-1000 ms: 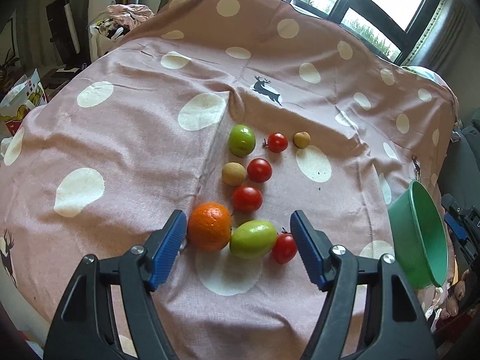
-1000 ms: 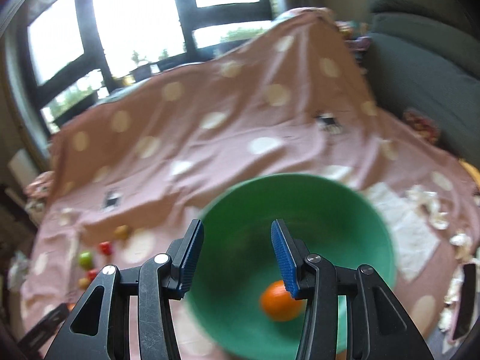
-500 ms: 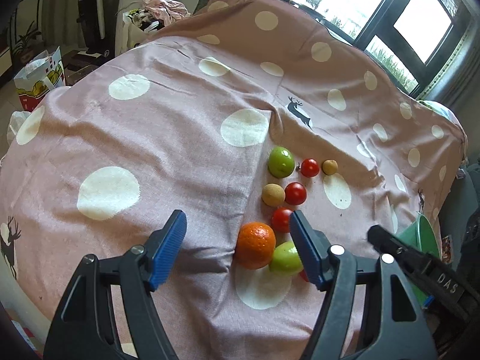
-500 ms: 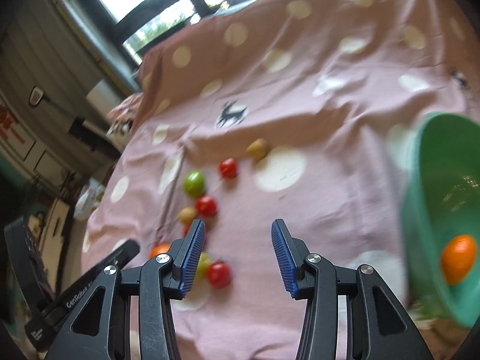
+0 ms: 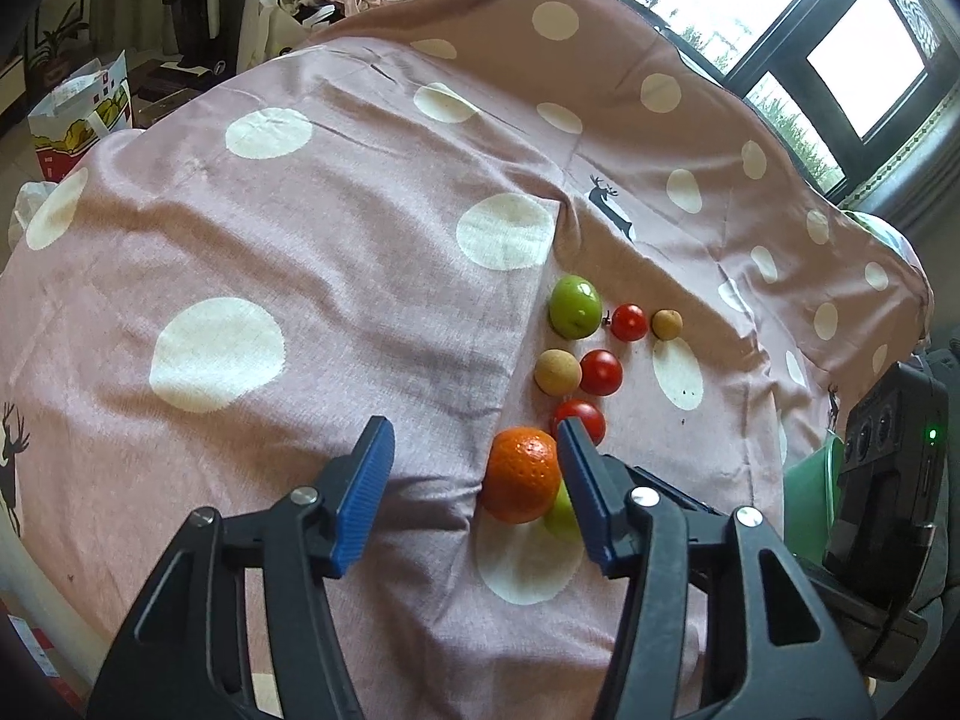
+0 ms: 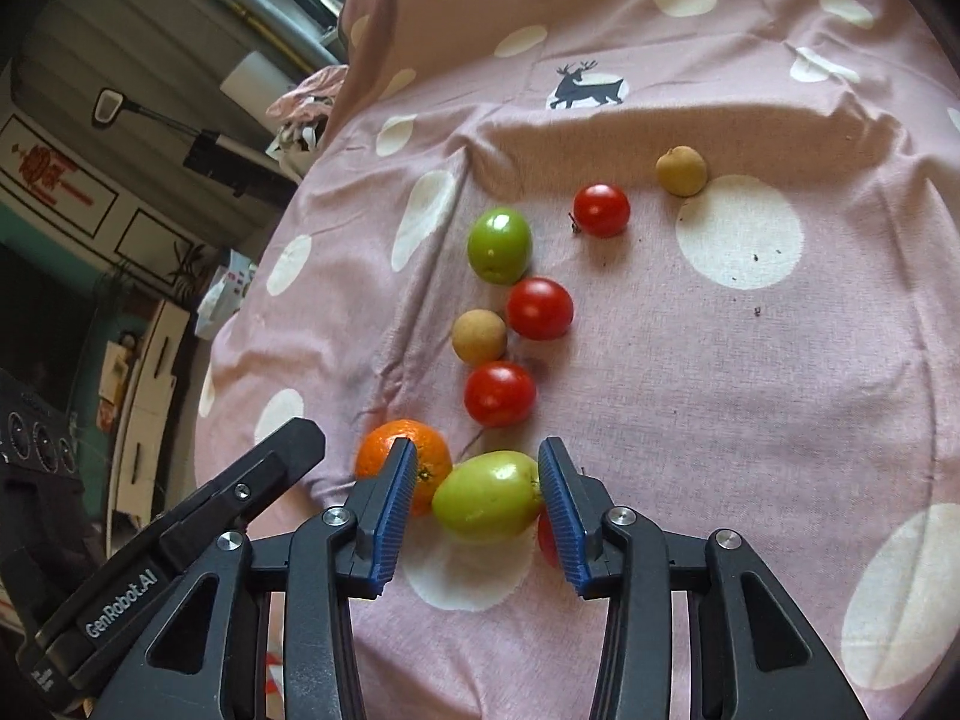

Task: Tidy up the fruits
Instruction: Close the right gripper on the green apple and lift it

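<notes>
A pink polka-dot cloth point(image 6: 750, 390) with deer prints covers the table and fills both views. At the right edge of the left wrist view only a sliver of the green bowl point(image 5: 807, 498) shows, so what it holds cannot be told from here.

Most of the sorting looks undone: nine fruits lie loose on the cloth. The orange point(image 6: 403, 457) sits at lower left of the right wrist view, touching the larger green fruit point(image 6: 487, 495). A second green fruit point(image 6: 499, 244) lies higher up. Three red tomatoes point(image 6: 499, 393) run up the middle, and a fourth peeks out behind the right finger. Two small tan fruits point(image 6: 478, 336) lie among them.

Both tools tilt steeply down at the near cluster. The right hand-held gripper point(image 6: 477, 504) straddles the larger green fruit; its jaws have just been closing, the right pad about touching, the left pad not yet pressing, so it is released. The left hand-held gripper point(image 5: 474, 495), at lower centre of its view, has also just been closing, with the orange point(image 5: 521, 474) against its right finger and a clear gap on the left; nothing is grasped.
</notes>
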`<action>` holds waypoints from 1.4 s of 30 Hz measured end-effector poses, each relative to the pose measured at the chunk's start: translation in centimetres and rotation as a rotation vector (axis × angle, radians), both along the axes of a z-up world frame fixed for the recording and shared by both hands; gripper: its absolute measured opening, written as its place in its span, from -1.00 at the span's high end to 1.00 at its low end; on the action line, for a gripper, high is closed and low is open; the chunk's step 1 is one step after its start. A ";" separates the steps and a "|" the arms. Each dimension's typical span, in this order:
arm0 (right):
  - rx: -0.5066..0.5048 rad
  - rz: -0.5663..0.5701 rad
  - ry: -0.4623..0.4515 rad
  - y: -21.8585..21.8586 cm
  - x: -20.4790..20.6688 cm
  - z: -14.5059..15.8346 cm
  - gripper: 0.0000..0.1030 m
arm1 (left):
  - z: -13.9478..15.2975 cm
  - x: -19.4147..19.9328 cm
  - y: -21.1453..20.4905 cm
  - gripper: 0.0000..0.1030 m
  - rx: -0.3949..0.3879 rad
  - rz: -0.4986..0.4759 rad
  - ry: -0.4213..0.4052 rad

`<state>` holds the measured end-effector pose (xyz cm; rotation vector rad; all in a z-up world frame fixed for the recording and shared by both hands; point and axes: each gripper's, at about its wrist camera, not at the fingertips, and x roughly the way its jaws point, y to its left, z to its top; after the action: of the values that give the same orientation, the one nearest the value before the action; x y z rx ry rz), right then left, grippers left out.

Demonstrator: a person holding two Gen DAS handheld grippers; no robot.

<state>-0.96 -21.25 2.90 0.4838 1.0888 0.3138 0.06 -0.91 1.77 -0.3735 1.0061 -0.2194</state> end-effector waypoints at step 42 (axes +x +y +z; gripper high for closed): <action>0.091 -0.216 0.082 -7.2 -1.3 -1.9 0.27 | -0.5 -2.2 -8.9 0.00 -0.044 -0.295 -0.045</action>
<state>-2.25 -28.41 0.97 0.6946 1.0938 0.1553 -2.11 -9.81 1.30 -0.2582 1.0113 -0.5143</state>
